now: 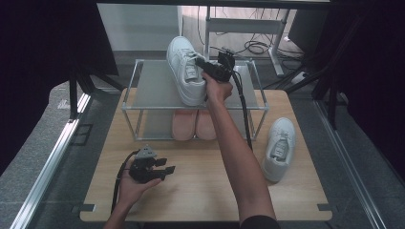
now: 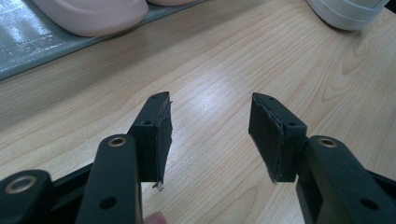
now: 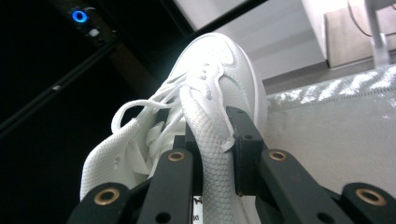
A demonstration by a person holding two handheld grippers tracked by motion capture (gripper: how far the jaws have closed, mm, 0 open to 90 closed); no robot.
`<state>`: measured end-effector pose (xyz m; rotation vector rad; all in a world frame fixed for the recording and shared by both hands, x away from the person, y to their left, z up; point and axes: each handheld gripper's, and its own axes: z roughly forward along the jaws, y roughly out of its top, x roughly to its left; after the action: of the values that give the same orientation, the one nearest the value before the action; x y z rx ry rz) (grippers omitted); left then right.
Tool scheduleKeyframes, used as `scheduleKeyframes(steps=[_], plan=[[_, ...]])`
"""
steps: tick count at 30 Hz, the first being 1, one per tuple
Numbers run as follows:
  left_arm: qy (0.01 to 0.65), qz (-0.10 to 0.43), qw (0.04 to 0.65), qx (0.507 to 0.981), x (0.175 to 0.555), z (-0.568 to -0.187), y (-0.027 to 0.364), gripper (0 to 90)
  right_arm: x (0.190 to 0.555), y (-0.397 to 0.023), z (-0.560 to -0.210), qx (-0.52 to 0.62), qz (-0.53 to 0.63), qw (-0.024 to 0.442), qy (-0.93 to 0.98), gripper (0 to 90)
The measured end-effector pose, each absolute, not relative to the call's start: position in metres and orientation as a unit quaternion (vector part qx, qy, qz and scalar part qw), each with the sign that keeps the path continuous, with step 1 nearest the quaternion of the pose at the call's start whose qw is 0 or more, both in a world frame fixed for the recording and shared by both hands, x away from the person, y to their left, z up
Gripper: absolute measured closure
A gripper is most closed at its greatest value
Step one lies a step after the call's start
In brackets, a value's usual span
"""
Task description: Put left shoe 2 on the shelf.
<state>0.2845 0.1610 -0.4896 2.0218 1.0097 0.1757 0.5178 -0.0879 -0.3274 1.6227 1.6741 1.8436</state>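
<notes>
Rack [image 1: 143, 93] bears pink slippers [image 1: 193, 125] below; right tongs [image 1: 203, 63] pinch a white sneaker [image 1: 184, 67], left tongs [image 1: 167, 171] wide.

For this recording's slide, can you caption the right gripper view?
Right gripper fingers clamped on the collar of a white sneaker above the grey rack shelf.
</notes>
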Motion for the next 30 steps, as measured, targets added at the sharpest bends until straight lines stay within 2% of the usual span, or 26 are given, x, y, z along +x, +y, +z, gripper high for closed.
scheduleKeyframes(steps=[11, 21, 30], plan=[[0.404, 0.067, 0.418, 0.811, 0.283, -0.491, 0.161, 49.7, 0.532, -0.077, -0.338, 0.559, 0.592, 0.094, 0.574, 76.6], [0.404, 0.068, 0.419, 0.810, 0.283, -0.491, 0.161, 49.7, 0.535, -0.078, -0.338, 0.543, 0.607, 0.090, 0.573, 60.7], [0.403, 0.068, 0.415, 0.813, 0.283, -0.491, 0.159, 49.6, 0.510, -0.099, -0.319, 0.496, 0.631, 0.106, 0.587, 65.5]])
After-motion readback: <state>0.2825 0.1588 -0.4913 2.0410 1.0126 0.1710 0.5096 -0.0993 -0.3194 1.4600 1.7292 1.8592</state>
